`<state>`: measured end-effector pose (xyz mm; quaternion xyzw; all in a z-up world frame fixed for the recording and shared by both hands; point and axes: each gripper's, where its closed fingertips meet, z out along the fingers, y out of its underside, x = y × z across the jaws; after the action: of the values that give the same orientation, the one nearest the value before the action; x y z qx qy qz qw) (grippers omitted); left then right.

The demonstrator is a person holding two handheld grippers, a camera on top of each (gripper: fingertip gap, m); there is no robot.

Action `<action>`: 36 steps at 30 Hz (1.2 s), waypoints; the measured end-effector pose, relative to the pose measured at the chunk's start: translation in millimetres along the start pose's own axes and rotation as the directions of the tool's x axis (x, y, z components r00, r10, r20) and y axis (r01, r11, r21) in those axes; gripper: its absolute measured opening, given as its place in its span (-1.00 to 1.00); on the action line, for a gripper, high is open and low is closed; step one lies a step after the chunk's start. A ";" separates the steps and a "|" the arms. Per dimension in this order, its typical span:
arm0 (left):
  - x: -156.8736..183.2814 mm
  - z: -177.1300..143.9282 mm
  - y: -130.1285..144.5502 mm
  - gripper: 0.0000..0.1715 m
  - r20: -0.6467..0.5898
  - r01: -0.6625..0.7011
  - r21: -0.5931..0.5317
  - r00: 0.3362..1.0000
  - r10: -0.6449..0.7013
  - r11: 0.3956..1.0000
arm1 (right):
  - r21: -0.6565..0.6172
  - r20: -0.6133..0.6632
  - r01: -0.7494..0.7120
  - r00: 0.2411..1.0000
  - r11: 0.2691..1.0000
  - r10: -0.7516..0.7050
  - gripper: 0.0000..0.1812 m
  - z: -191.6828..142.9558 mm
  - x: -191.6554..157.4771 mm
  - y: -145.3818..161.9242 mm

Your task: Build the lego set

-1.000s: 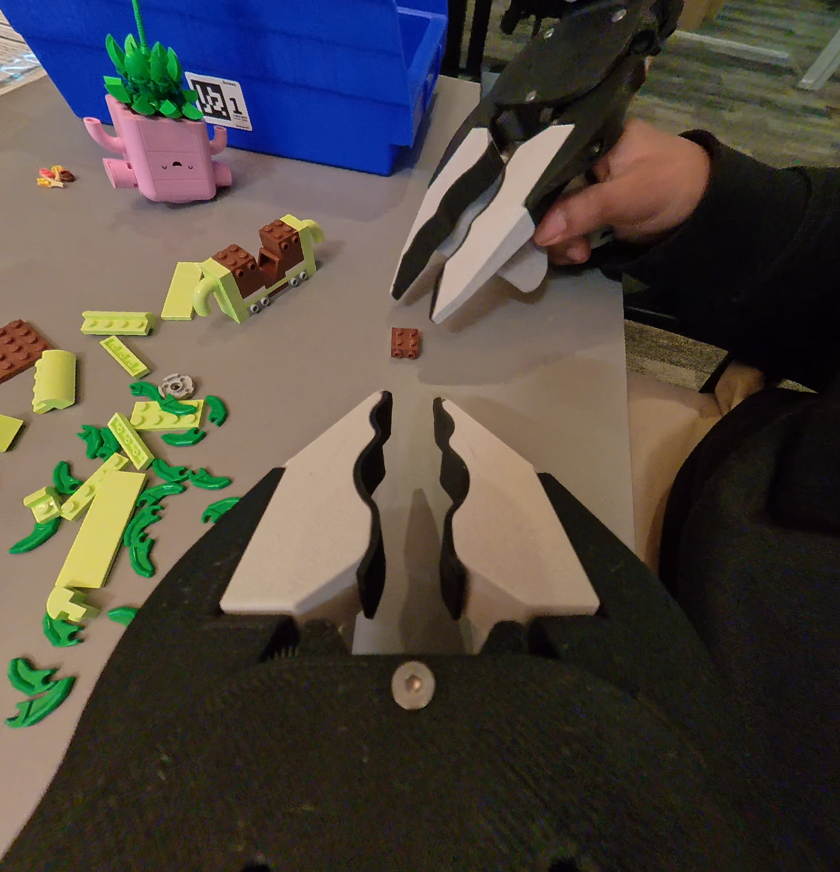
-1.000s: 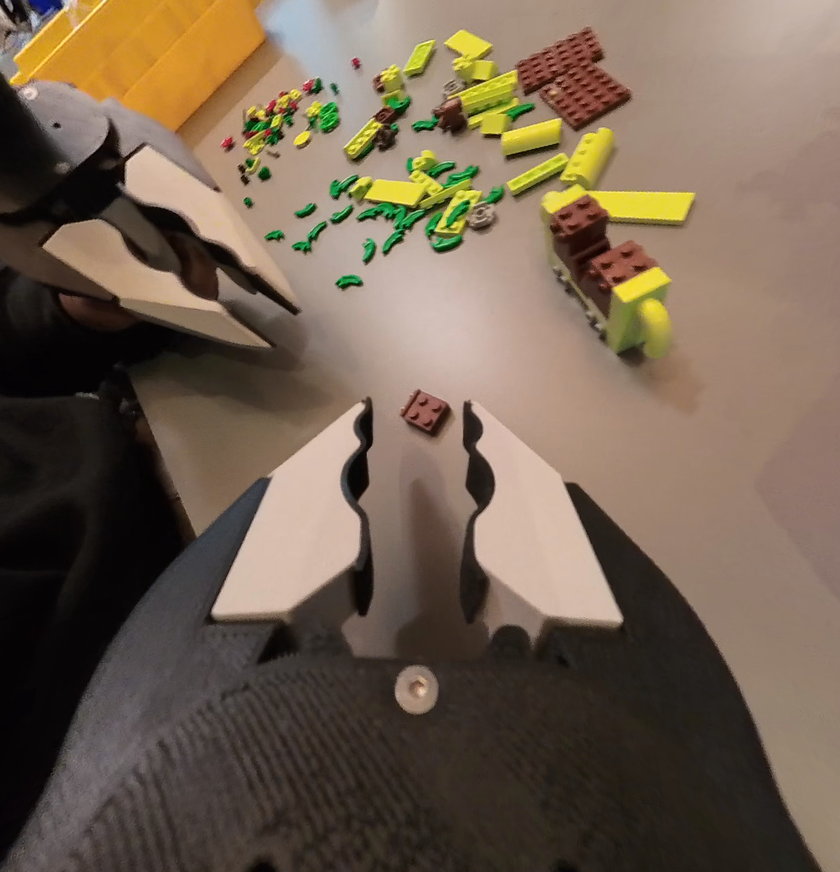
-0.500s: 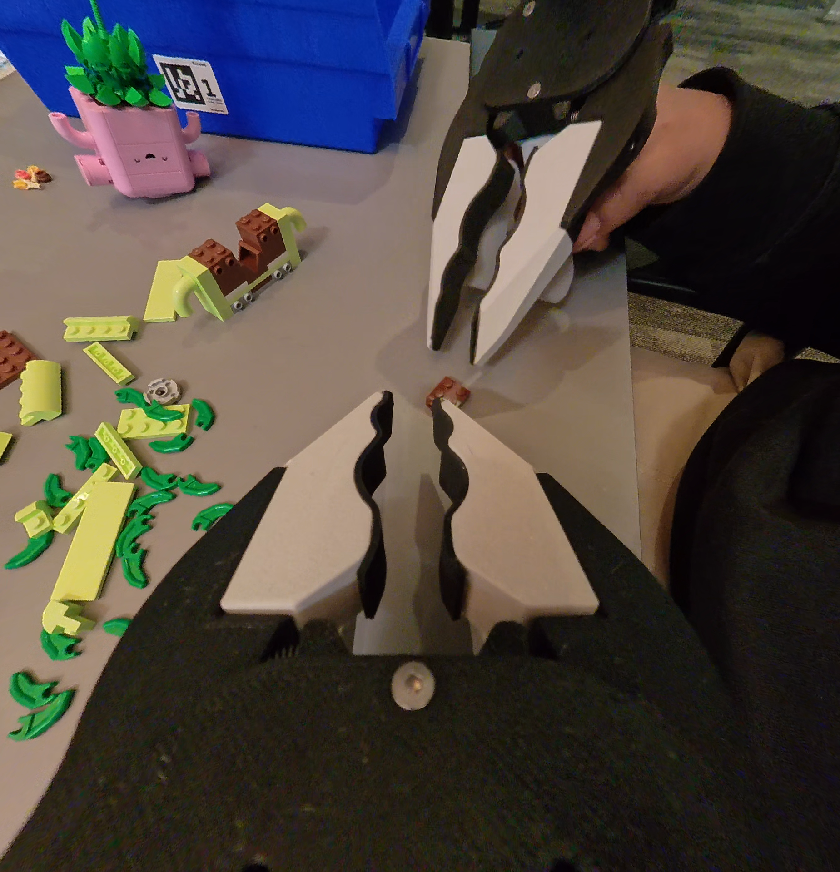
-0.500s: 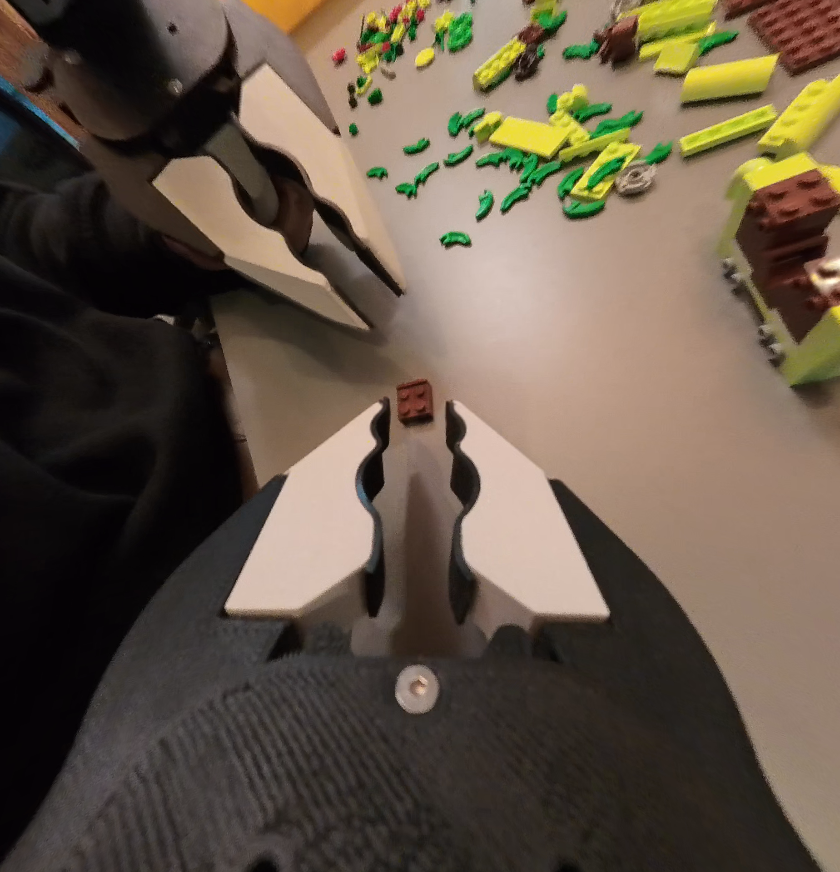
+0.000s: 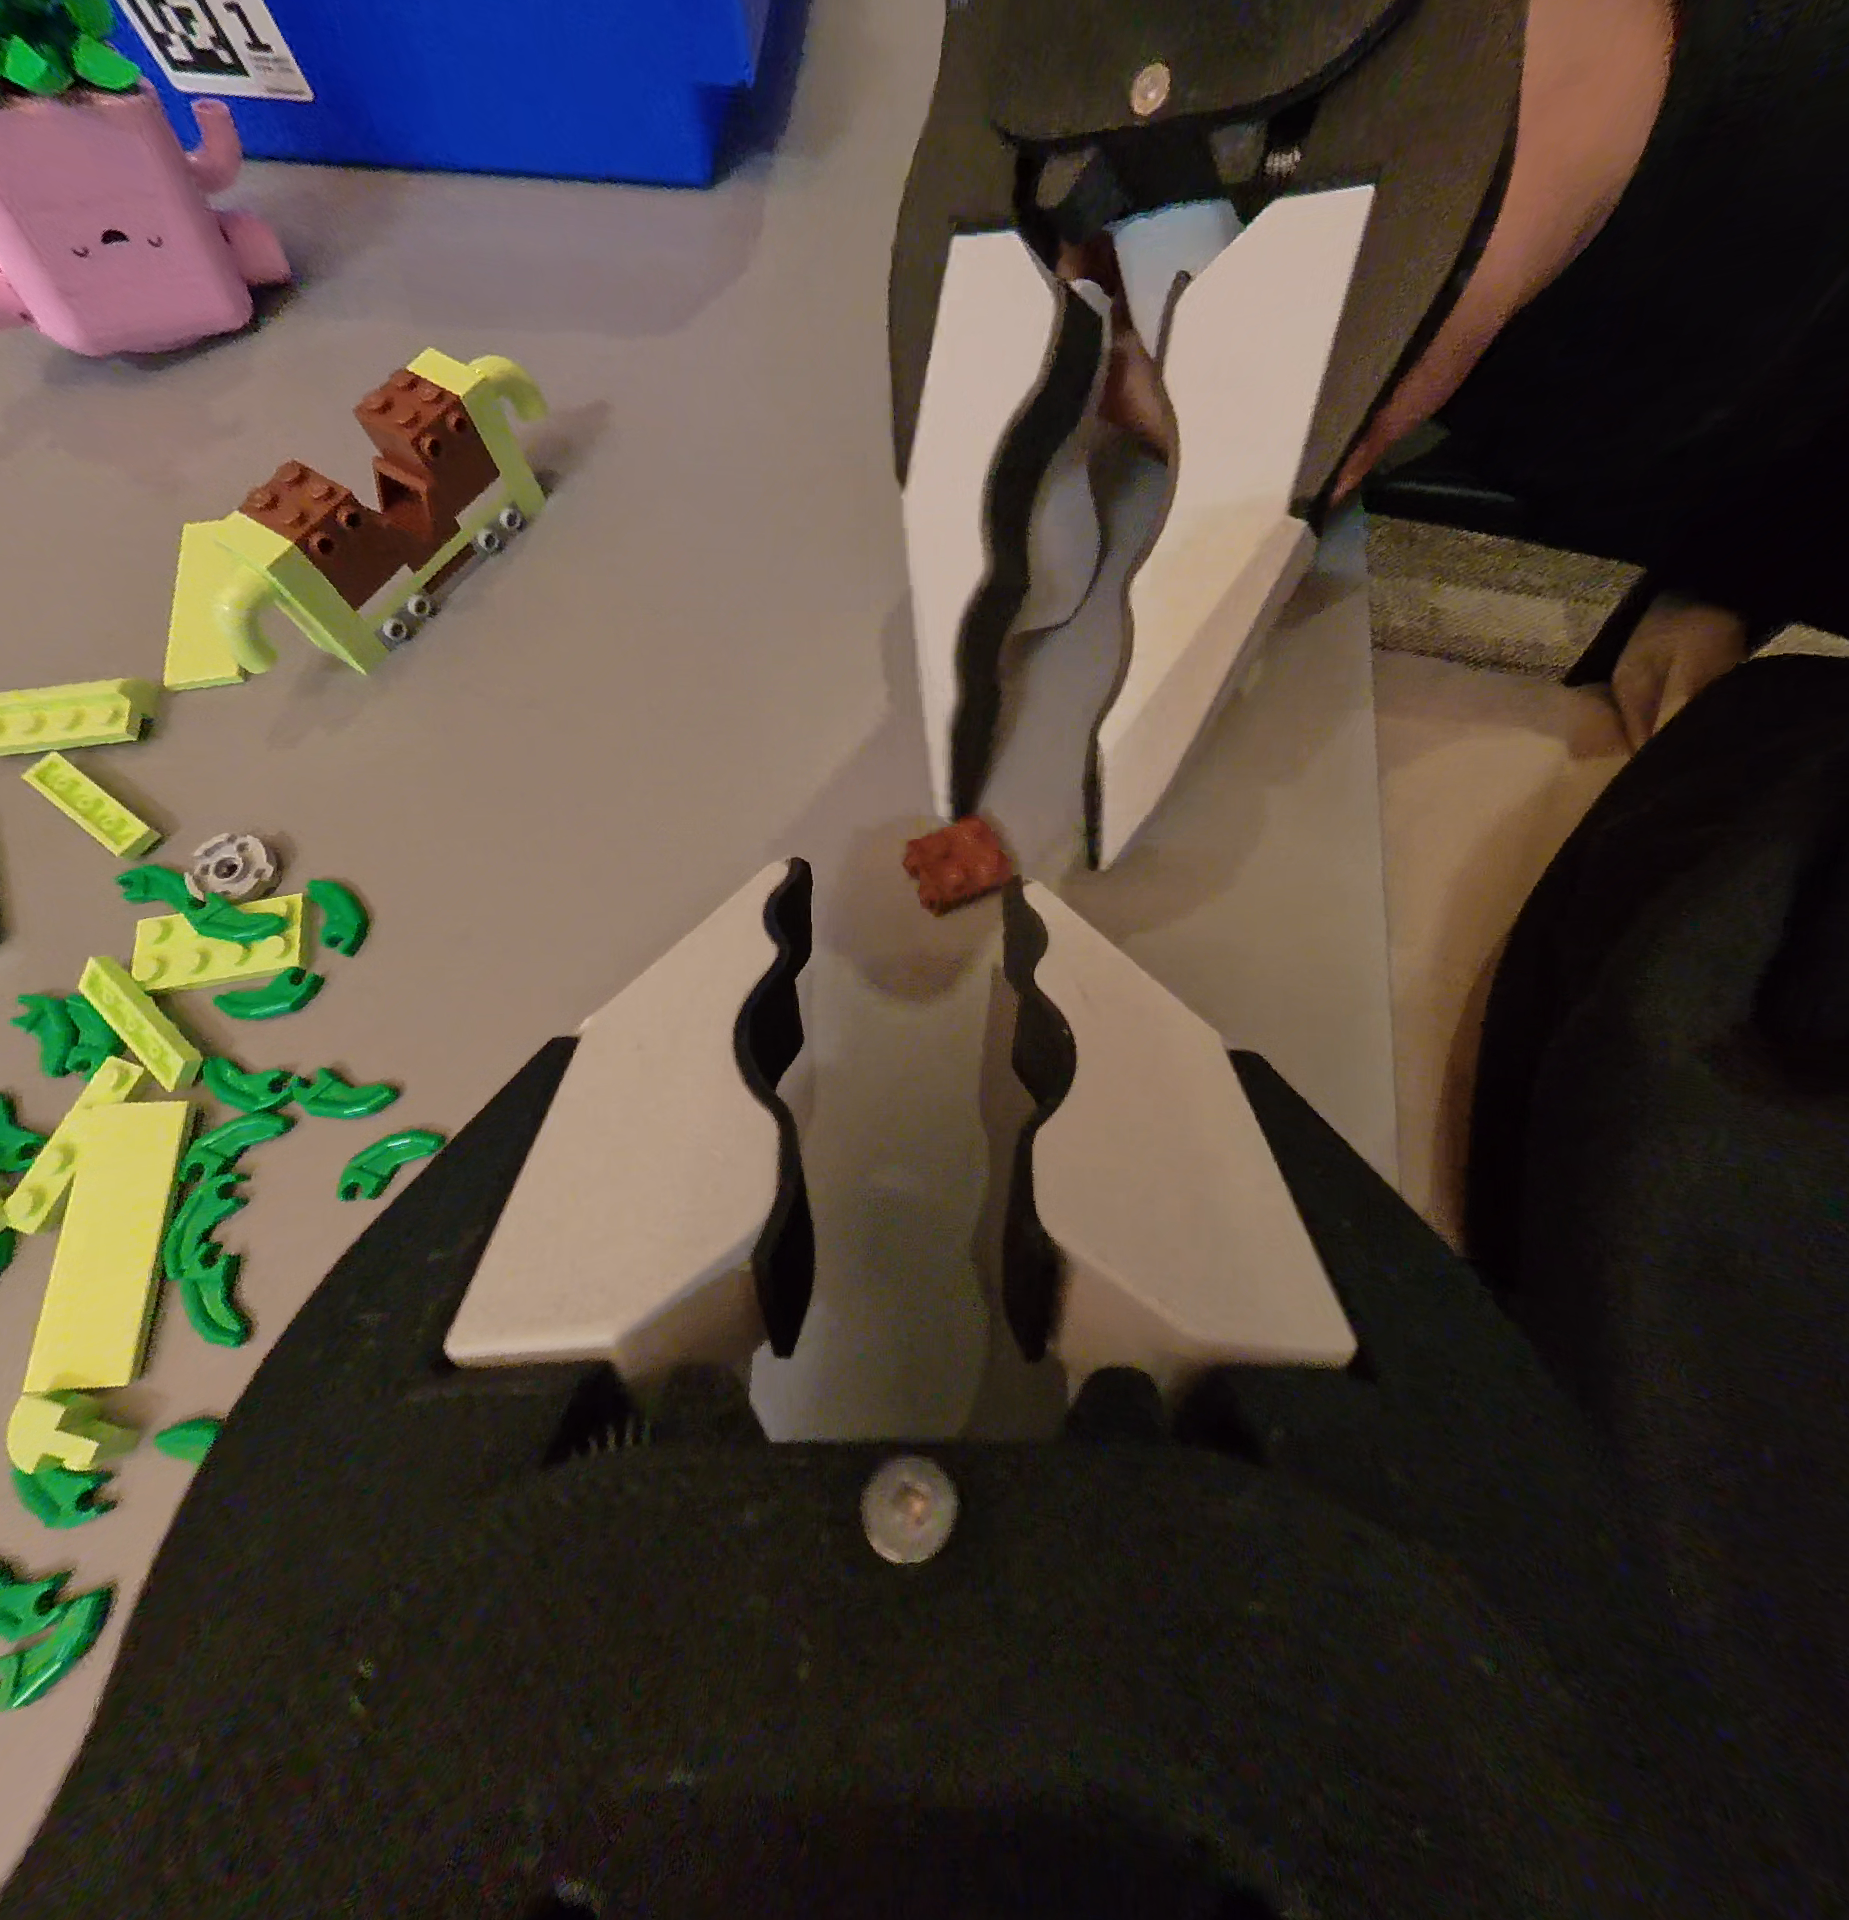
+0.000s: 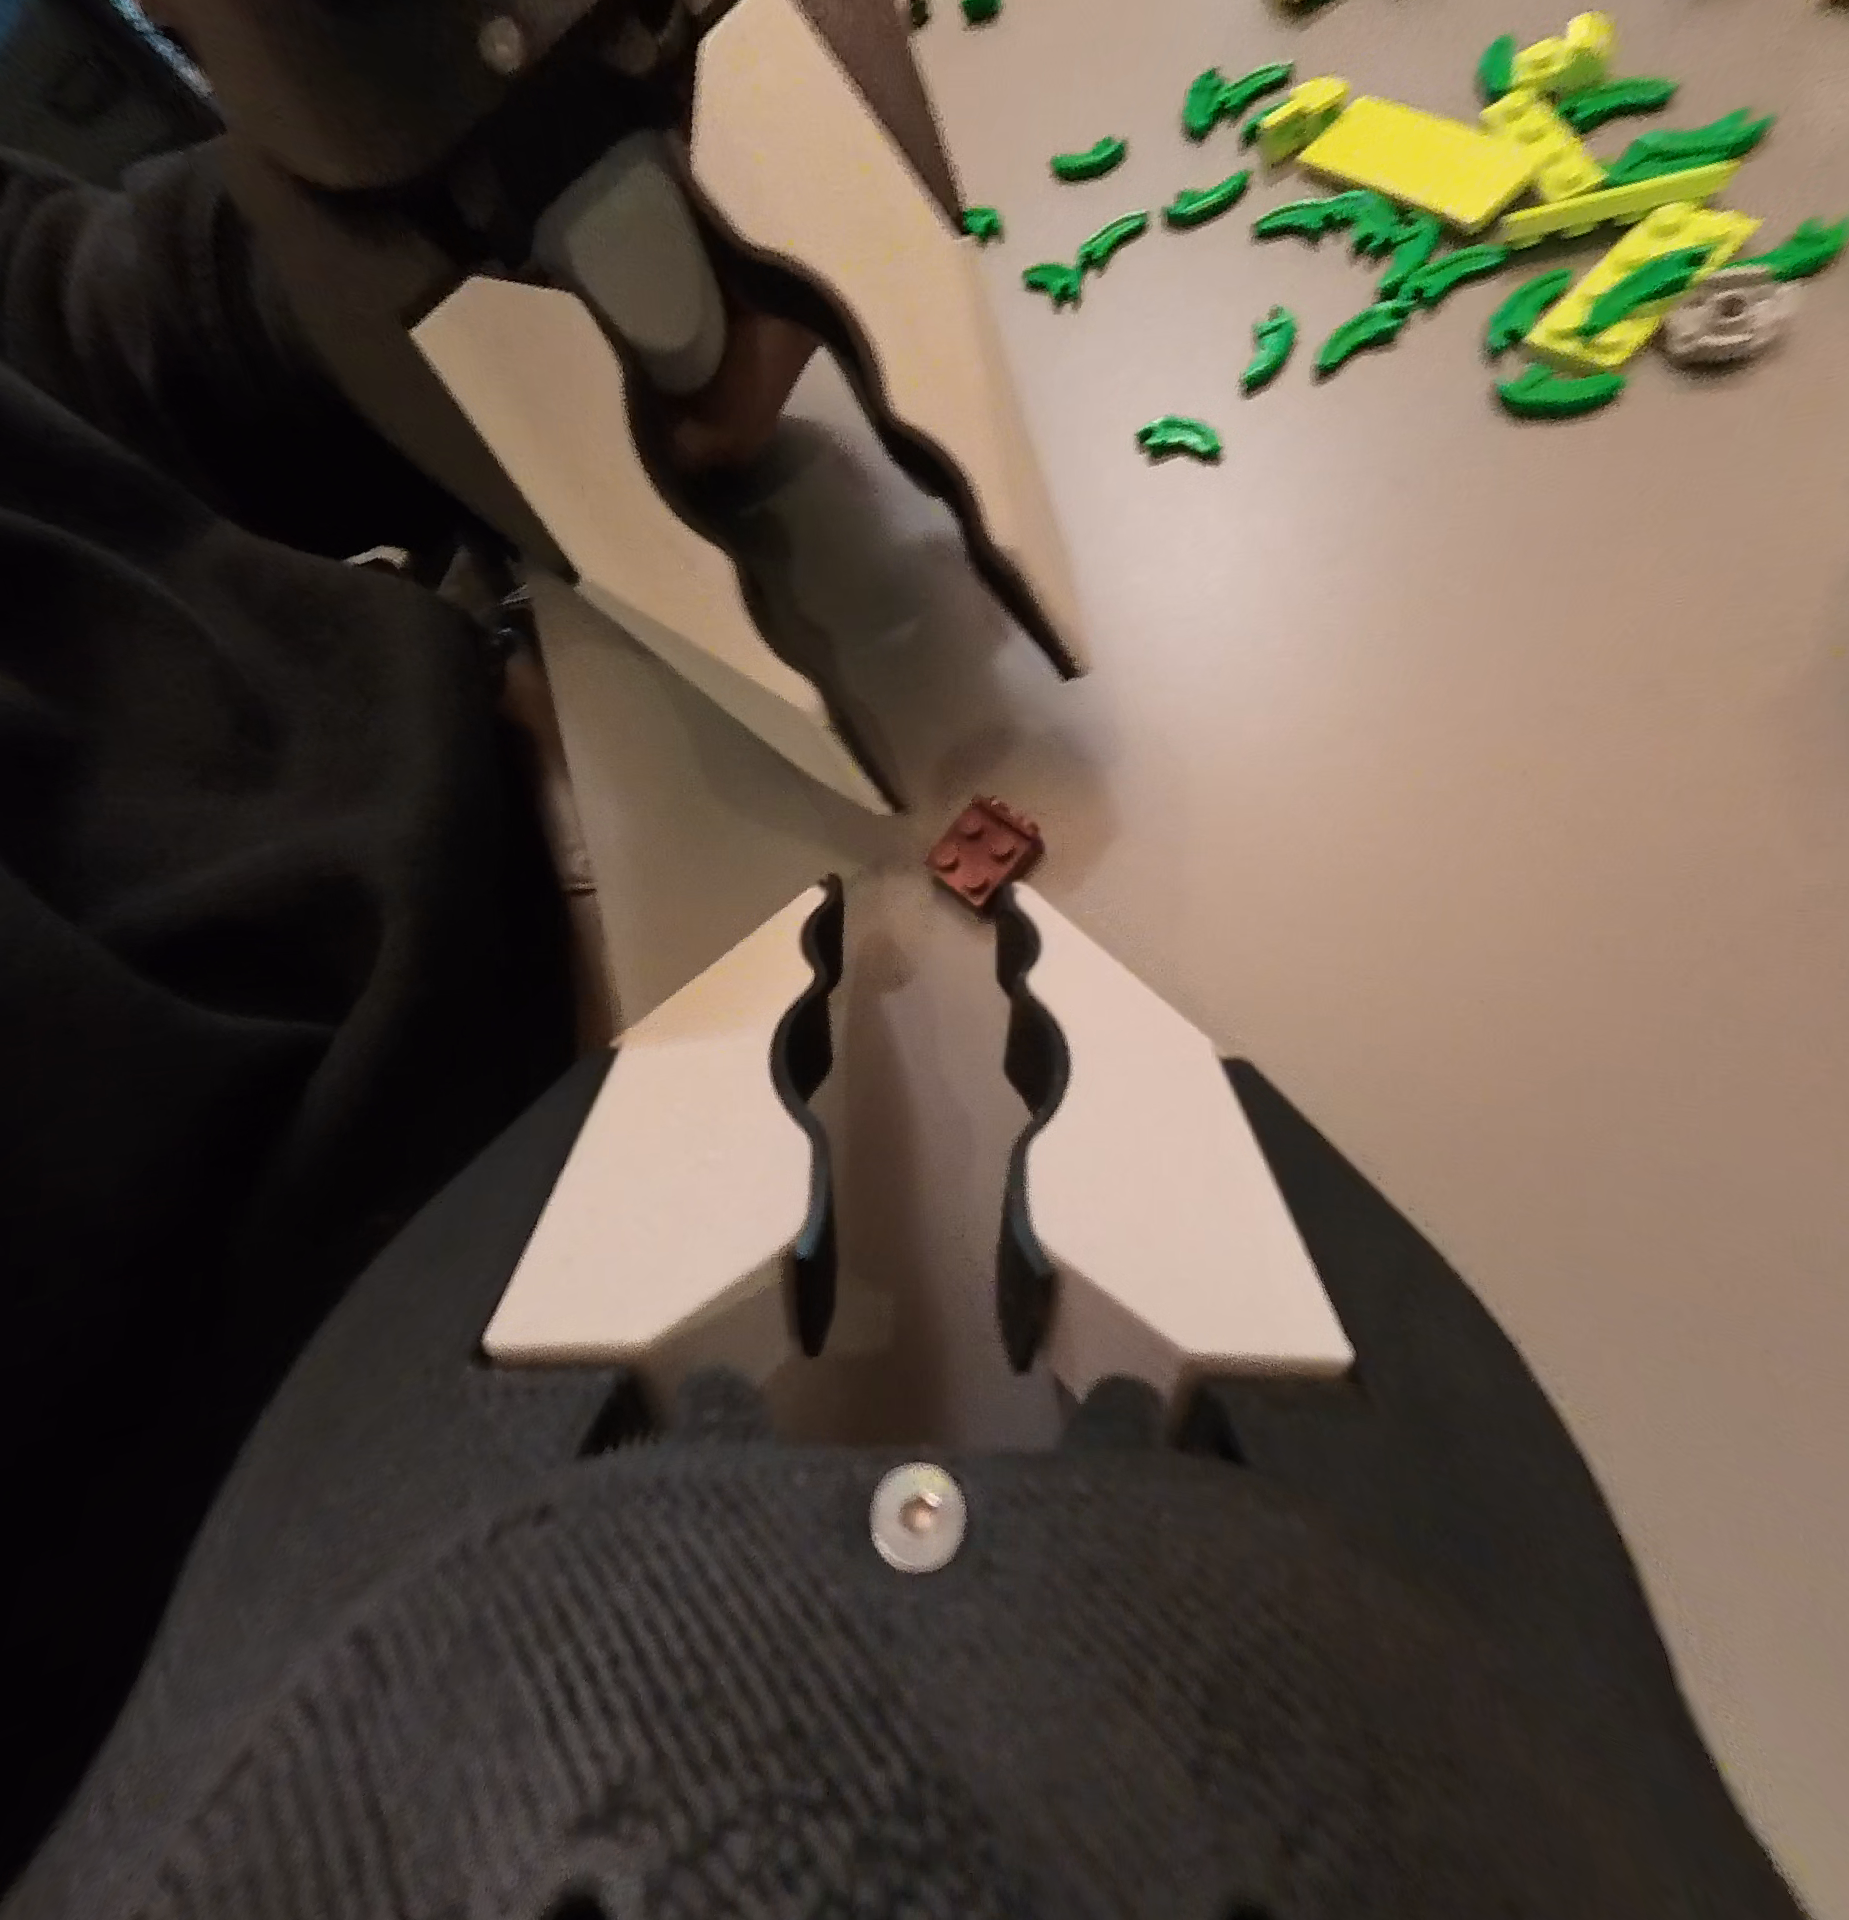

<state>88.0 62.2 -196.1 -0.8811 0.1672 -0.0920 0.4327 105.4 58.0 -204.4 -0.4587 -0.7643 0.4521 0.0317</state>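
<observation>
A small brown 2x2 plate (image 5: pixel 956 864) lies on the grey table near its right edge and looks slightly tipped. My left gripper (image 5: pixel 904 883) is open, and the plate sits at the tip of its right finger. My right gripper (image 5: pixel 1029 842) comes in from the far side, open, with its tips just beyond the plate. In the right wrist view the plate (image 6: pixel 984 857) touches the right finger tip of my right gripper (image 6: pixel 920 894), and the left gripper (image 6: pixel 977 738) points in from the upper left. Neither gripper holds the plate.
A brown and lime partial build (image 5: pixel 380 520) stands at the left. Behind it are a pink cactus pot (image 5: pixel 99 239) and a blue bin (image 5: pixel 484 83). Loose lime and green pieces (image 5: pixel 151 1091) are scattered at the left. The table edge (image 5: pixel 1377 935) runs close on the right. The grippers are tip to tip, or close to it. The pink cactus pot (image 5: pixel 99 239) is about equally far from each gripper, around 25 cm.
Both grippers have moved in on the brown plate from opposite sides until their tips nearly meet. The left gripper's jaws have opened wider. The plate has turned and tipped a little.
</observation>
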 end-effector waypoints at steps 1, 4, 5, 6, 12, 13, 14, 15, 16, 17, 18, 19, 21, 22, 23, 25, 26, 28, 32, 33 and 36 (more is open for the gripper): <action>-0.6 0.0 0.0 -0.60 0.004 0.001 0.000 1.000 -0.001 1.000 | -0.006 0.030 -0.001 1.000 1.000 0.001 -0.72 0.7 -4.8 1.1; -3.7 -2.1 -1.9 -0.60 0.011 0.023 0.019 1.000 -0.023 1.000 | 0.004 0.066 0.008 0.998 1.000 -0.008 -0.73 0.3 -11.2 -0.5; -4.9 -3.3 -3.0 -0.60 0.009 0.035 0.030 0.999 -0.035 0.999 | 0.012 0.059 0.010 0.998 1.000 -0.011 -0.73 -0.2 -10.3 -1.6; -6.1 -4.6 -4.2 -0.60 0.007 0.048 0.041 0.999 -0.049 0.998 | 0.017 0.051 0.012 0.999 1.000 -0.013 -0.74 -0.5 -9.1 -2.5; -12.4 -9.2 -7.9 -0.60 0.013 0.095 0.083 0.995 -0.096 0.992 | -0.044 0.075 0.055 0.996 0.998 -0.051 -0.75 10.3 -19.7 3.8; -15.8 -10.4 -8.5 -0.60 0.032 0.103 0.092 0.994 -0.107 0.990 | -0.041 0.070 0.066 0.996 0.997 -0.063 -0.74 13.3 -21.4 1.7; -21.0 -12.5 -9.8 -0.60 0.060 0.112 0.109 0.991 -0.120 0.988 | -0.033 0.067 0.077 0.995 0.996 -0.074 -0.74 16.3 -23.6 -1.5; -26.1 -15.6 -11.7 -0.60 0.086 0.119 0.133 0.988 -0.131 0.984 | -0.020 0.058 0.088 0.995 0.996 -0.087 -0.72 19.4 -25.2 -5.7; -30.7 -19.0 -13.6 -0.59 0.102 0.124 0.157 0.985 -0.142 0.980 | -0.003 0.033 0.102 0.994 0.995 -0.102 -0.70 22.3 -24.4 -10.8; -34.9 -22.2 -14.9 -0.59 0.112 0.135 0.179 0.981 -0.156 0.975 | 0.011 0.001 0.120 0.993 0.993 -0.120 -0.70 24.3 -22.7 -15.1; -37.4 -24.9 -15.7 -0.59 0.108 0.150 0.197 0.979 -0.173 0.969 | 0.014 -0.017 0.143 0.990 0.990 -0.142 -0.71 25.3 -22.6 -16.5; -37.9 -26.7 -16.1 -0.58 0.089 0.166 0.208 0.978 -0.188 0.964 | 0.012 -0.018 0.166 0.986 0.986 -0.166 -0.72 24.9 -24.1 -15.8; -32.8 -28.0 -15.8 -0.58 0.026 0.184 0.210 0.981 -0.194 0.960 | 0.020 -0.030 0.188 0.982 0.982 -0.187 -0.74 19.9 -21.5 -15.0; -26.0 -27.8 -15.7 -0.58 -0.022 0.178 0.203 0.984 -0.178 0.963 | 0.034 -0.038 0.182 0.983 0.983 -0.181 -0.75 15.4 -17.9 -15.6; -18.3 -26.6 -14.2 -0.56 -0.069 0.169 0.184 0.985 -0.159 0.968 | 0.057 -0.042 0.169 0.985 0.984 -0.166 -0.75 9.8 -14.1 -17.4; -9.2 -22.4 -8.8 -0.53 -0.110 0.147 0.133 0.985 -0.133 0.980 | 0.139 -0.047 0.126 0.992 0.982 -0.121 -0.77 -3.8 -5.9 -25.9; -5.1 -20.2 -6.8 -0.52 -0.120 0.129 0.112 0.986 -0.115 0.985 | 0.194 -0.045 0.099 0.995 0.976 -0.092 -0.77 -11.3 -2.1 -32.2; -1.4 -15.1 -2.3 -0.57 -0.107 0.089 0.070 0.991 -0.081 0.994 | 0.303 -0.021 0.047 0.999 0.952 -0.043 -0.78 -25.9 2.5 -44.3; 8.0 -2.6 11.0 -0.71 -0.104 0.002 -0.046 0.995 -0.007 0.999 | 0.476 0.024 0.000 1.000 0.880 -0.013 -0.84 -49.6 4.3 -62.4; 9.2 0.2 14.5 -0.71 -0.103 -0.011 -0.074 0.995 0.004 0.997 | 0.507 0.033 -0.005 0.999 0.862 -0.014 -0.85 -54.6 3.9 -65.2; 9.8 4.1 19.3 -0.71 -0.099 -0.026 -0.113 0.995 0.015 0.993 | 0.578 -0.002 0.008 1.000 0.816 -0.008 -0.85 -67.2 9.1 -71.1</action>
<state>94.3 50.6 -213.7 -0.8971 0.2022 -0.1209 0.3737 83.5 97.0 -116.9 -0.4242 -0.5931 0.6626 0.1709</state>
